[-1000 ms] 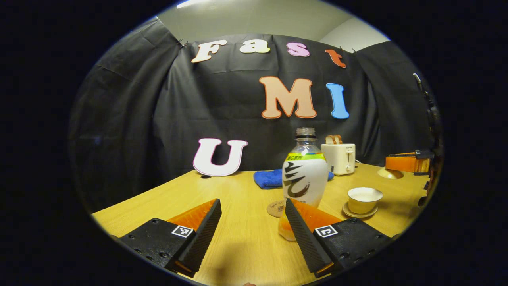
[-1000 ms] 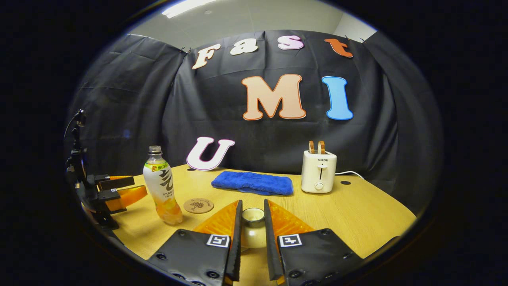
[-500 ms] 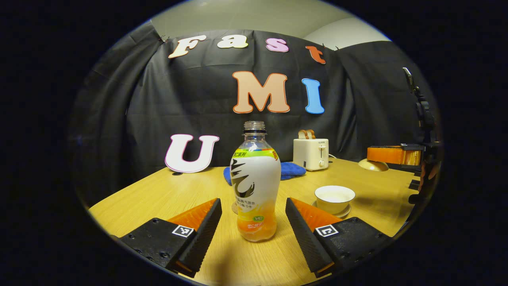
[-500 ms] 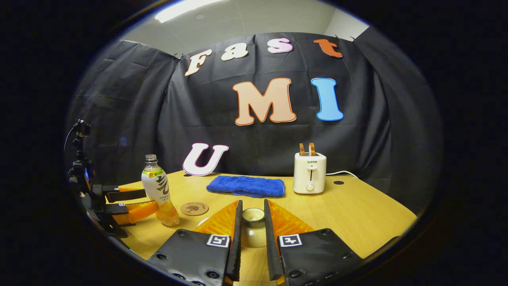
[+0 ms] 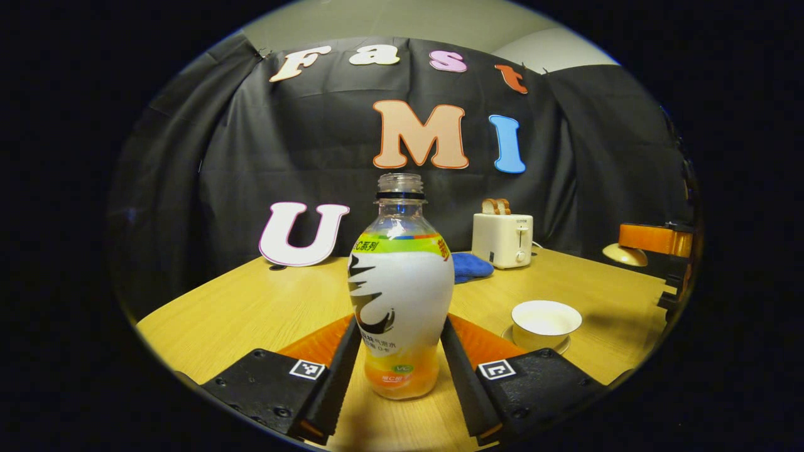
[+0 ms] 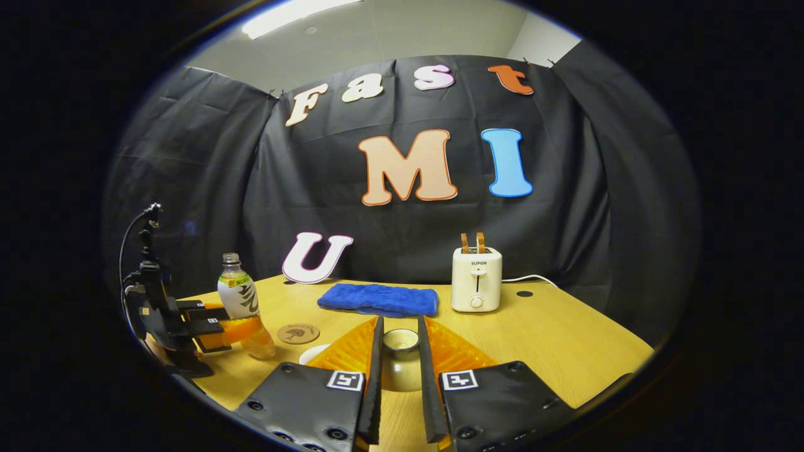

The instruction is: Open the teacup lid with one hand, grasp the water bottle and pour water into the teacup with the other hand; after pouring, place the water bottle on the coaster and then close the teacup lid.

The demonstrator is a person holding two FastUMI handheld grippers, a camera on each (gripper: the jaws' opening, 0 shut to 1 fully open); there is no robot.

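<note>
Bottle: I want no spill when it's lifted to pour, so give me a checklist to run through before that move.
1. Left gripper fingers on both sides of the bottle: ok.
2. Grip firm: cannot tell.
3. Bottle upright, cap off: ok.
4. Lid held off the teacup by the right gripper: ok.
5. Teacup open and upright on its saucer: ok.
6. Coaster free for the bottle later: ok.

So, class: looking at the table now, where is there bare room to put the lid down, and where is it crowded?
Bare wood lies right of the toaster, before it and the blue cloth. Crowded: bottle, coaster and teacup sit close together.
</note>
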